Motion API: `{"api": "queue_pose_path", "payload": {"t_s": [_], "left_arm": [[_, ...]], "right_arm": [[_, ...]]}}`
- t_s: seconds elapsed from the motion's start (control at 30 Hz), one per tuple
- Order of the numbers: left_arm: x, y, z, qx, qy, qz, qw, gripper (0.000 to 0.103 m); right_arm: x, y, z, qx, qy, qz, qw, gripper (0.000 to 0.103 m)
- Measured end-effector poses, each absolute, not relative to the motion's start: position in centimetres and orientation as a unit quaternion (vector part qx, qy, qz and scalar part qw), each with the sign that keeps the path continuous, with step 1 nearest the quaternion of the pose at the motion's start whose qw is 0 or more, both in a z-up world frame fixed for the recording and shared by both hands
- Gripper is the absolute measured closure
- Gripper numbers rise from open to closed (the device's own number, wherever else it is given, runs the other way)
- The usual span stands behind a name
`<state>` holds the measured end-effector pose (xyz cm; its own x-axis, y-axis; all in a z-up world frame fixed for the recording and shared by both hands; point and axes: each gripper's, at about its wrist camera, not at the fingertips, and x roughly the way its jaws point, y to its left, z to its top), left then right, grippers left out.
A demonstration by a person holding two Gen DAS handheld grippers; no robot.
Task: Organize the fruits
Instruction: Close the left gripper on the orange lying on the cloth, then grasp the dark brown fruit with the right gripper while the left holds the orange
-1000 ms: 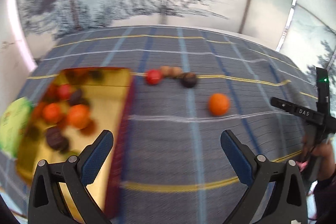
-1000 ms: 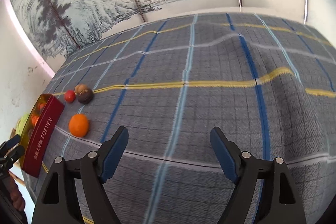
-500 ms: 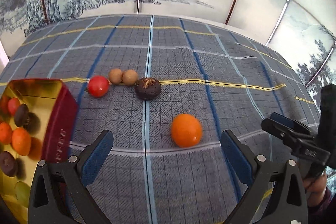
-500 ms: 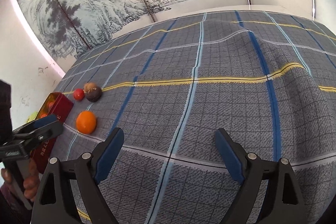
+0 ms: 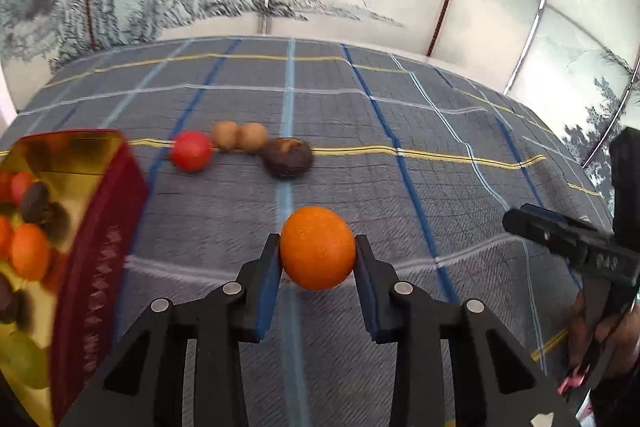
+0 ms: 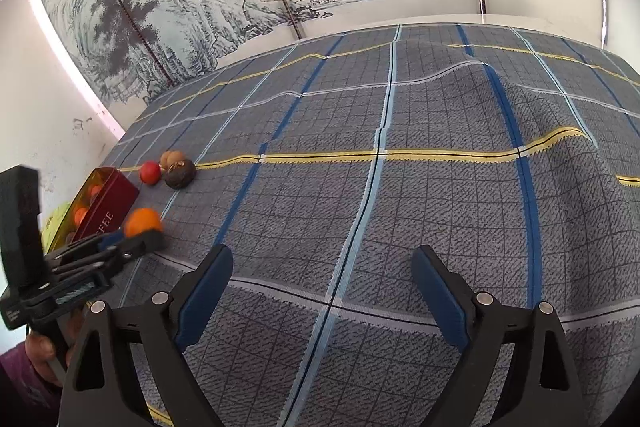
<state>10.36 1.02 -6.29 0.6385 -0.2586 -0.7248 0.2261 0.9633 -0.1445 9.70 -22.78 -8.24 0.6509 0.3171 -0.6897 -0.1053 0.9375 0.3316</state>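
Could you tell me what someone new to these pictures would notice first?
The bright orange stands out, pinched in the left gripper, whose jaws have just closed on it, low over the plaid cloth. Left of it is the red tin with fruit inside. The right gripper is open over bare cloth.

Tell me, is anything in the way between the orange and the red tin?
Nothing visible. The left gripper, jaws just closed, holds the orange, and only bare plaid cloth lies between it and the red tin.
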Motion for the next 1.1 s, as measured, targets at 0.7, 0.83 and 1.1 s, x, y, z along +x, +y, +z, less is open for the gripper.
{"api": "queue_pose_path", "payload": {"t_s": [0.7, 0.83, 1.1], "left_arm": [[8.0, 4.9, -6.3, -0.066, 0.390, -0.108, 0.912, 0.071], [8.1, 5.1, -6.3, -0.070, 0.391, -0.107, 0.911, 0.071], [8.3, 5.1, -6.3, -0.071, 0.391, -0.108, 0.911, 0.072]], "right_arm": [[19.4, -6.9, -6.7, -0.068, 0.386, 0.299, 0.870, 0.025], [20.7, -5.5, -7.9, -0.082, 0.411, 0.298, 0.858, 0.055], [17.4, -8.5, -6.9, -0.081, 0.394, 0.266, 0.876, 0.064]]}}
